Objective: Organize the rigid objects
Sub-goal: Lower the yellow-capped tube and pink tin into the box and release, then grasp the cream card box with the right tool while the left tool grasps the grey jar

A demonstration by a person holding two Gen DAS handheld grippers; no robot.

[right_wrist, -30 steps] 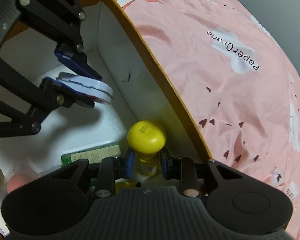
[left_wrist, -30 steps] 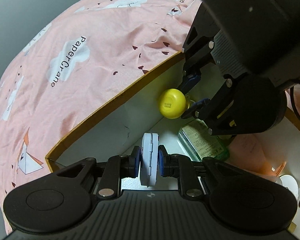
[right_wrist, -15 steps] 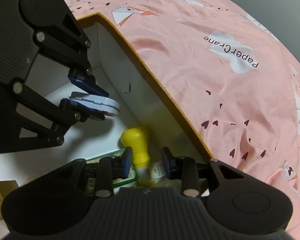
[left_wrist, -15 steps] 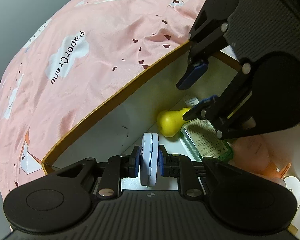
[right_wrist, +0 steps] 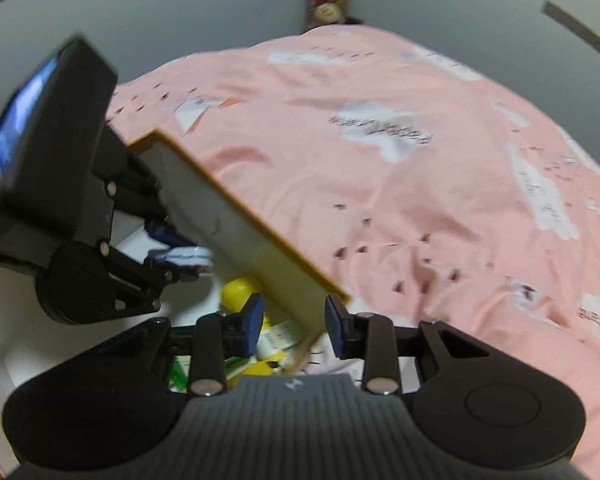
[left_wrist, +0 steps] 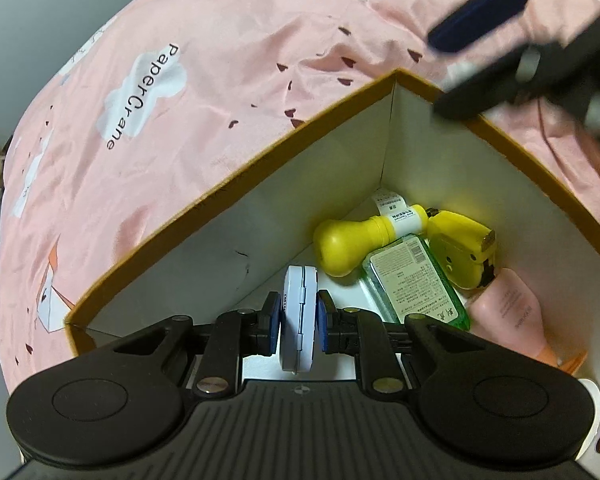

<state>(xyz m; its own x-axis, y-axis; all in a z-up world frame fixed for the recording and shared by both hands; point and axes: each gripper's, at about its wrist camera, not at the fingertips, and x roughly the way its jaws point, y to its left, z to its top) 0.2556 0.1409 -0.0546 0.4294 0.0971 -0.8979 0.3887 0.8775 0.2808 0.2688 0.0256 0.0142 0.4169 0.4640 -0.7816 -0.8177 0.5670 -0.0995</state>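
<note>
1. The left gripper [left_wrist: 299,326] pinches a flat white case [left_wrist: 298,322] edge-up between its blue fingers [left_wrist: 273,322], inside the box [left_wrist: 228,192] near its corner.
2. The right gripper [right_wrist: 294,324] has its fingers [right_wrist: 253,322] spread wide and holds nothing; they straddle the box [right_wrist: 260,256] at its corner wall, one inside and one outside.
3. Only the left wrist view shows the box's contents clearly: a smooth yellow bottle [left_wrist: 364,240] on its side in the corner, a clear green flat bottle [left_wrist: 414,280] with a printed label touching it, a yellow boxy item [left_wrist: 460,252] just beside, and a pale pink tube [left_wrist: 512,312] farther from the corner.
4. The right wrist view is blurred; in it the left gripper [right_wrist: 180,256] and case appear inside the box, with bits of yellow and green below.
5. The box has white inner walls and a mustard rim.
6. Around the box lies a wrinkled pink bedsheet [left_wrist: 204,80] printed with clouds and "PaperCrane".
</note>
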